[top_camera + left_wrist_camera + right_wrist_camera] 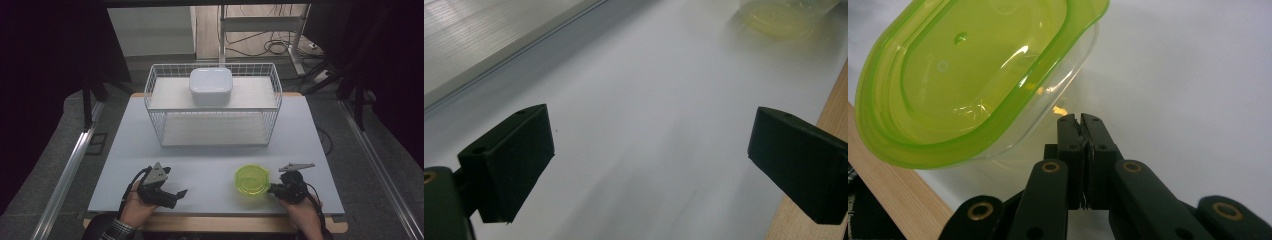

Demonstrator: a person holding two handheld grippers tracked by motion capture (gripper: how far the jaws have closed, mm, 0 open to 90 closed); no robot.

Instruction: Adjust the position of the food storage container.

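A clear container with a lime-green lid [252,181] sits on the white table [210,160] near its front edge, right of centre. In the right gripper view the container [973,75] looms large just beyond the jaws. My right gripper [272,189] is shut, the jaws pressed flat together with nothing seen between them. Its tips [1080,119] lie right at the container's clear side wall; whether they touch it I cannot tell. At the front left my left gripper [176,196] lies low over the table, open and empty [651,150], pointing right towards the container [781,17].
A white wire basket rack [213,102] stands at the back of the table, with a white lidded box [210,85] on its upper shelf. A wooden table edge [215,222] runs along the front. Dark curtains flank both sides.
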